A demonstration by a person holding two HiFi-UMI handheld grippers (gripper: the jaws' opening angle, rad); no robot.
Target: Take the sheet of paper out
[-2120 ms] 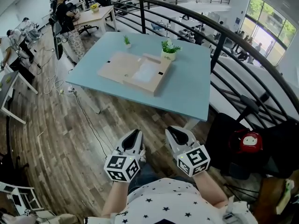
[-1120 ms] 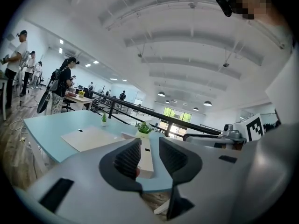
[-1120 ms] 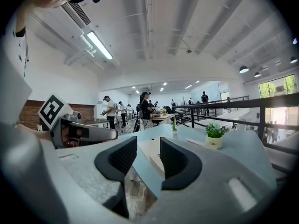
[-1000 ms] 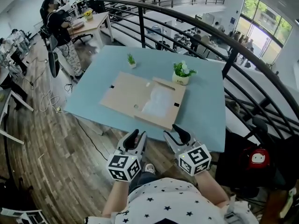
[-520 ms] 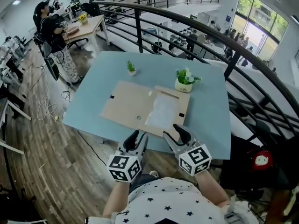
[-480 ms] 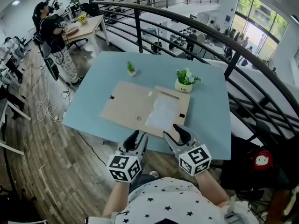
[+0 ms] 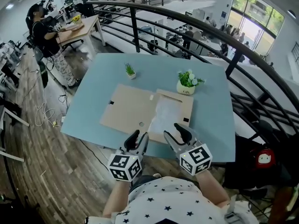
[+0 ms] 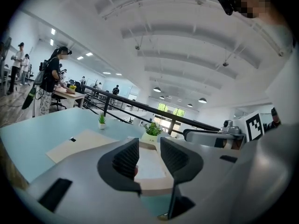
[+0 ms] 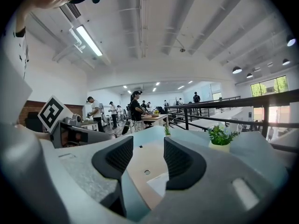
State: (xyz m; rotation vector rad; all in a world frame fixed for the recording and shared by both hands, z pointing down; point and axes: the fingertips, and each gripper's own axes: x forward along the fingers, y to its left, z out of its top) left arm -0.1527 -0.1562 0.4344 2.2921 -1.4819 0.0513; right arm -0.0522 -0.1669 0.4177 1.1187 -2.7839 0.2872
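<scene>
Nothing of the task itself is done yet. The sheet of paper (image 7: 166, 116) lies flat inside the shallow cardboard box (image 7: 161, 95), which sits open on the blue bench (image 7: 212, 115), its lid (image 7: 127, 108) spread flat to the left. The sheet is pale and slightly glossy, and no corner of it looks lifted or drawn past the box's rim.

Both tools hang just above the near edge of the bench, short of the box, and touch nothing. The left tool (image 7: 138, 138) is released: its jaws have just been opening and stand apart with only air between them; its own view looks through the gap at the sheet beyond. The right tool (image 7: 177, 132) is likewise released, its jaws also just opened, with nothing between them and the lid's small round hole (image 9: 146, 172) showing through the gap.

By my judgement this is the approach. Reaching the sheet, catching an edge, lifting it clear of the rim and carrying it out all remain. The two potted plants (image 7: 187, 83) (image 7: 130, 70) stand behind the box, out of the way.
</scene>
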